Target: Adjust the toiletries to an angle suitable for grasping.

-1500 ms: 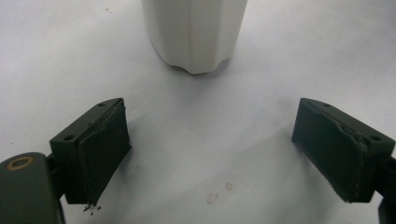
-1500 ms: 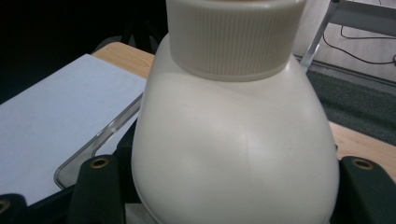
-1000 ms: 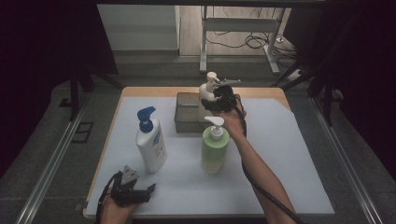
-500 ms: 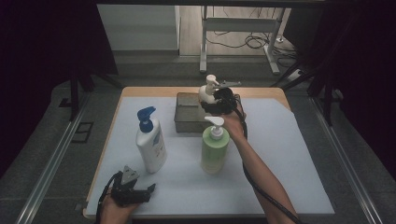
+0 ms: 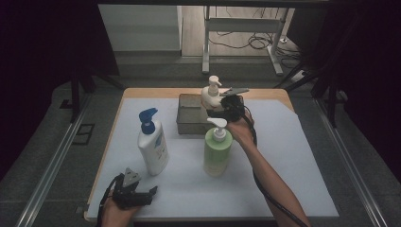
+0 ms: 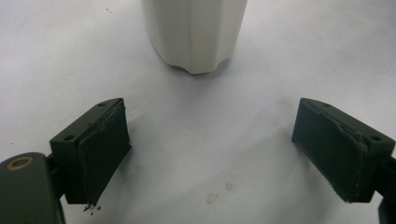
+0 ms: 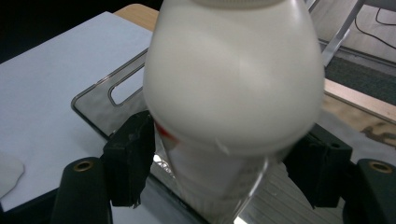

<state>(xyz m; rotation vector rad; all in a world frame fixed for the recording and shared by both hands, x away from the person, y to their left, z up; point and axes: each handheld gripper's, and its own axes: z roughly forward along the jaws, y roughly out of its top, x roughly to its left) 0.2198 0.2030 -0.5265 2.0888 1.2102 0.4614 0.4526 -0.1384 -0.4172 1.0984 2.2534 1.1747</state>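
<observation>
- Over the metal tray (image 5: 189,116) at the desk's far side, the right gripper (image 5: 222,106) has just been widening its jaws around the white pump bottle (image 7: 233,93); the bottle could topple if a pad drags.
- Left gripper (image 6: 212,154): jaws wide open, empty.

Dim high view, dark at the sides – light falls from above on the white mat (image 5: 293,156); the pump bottle (image 7: 233,93) looms blurred, faintly glaring

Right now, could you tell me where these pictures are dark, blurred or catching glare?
High view: dark surroundings, the white mat evenly lit. Right gripper view: the cream pump bottle is close and soft, the metal tray reflective. Left gripper view: sharp, soft shadows under the jaws.
</observation>
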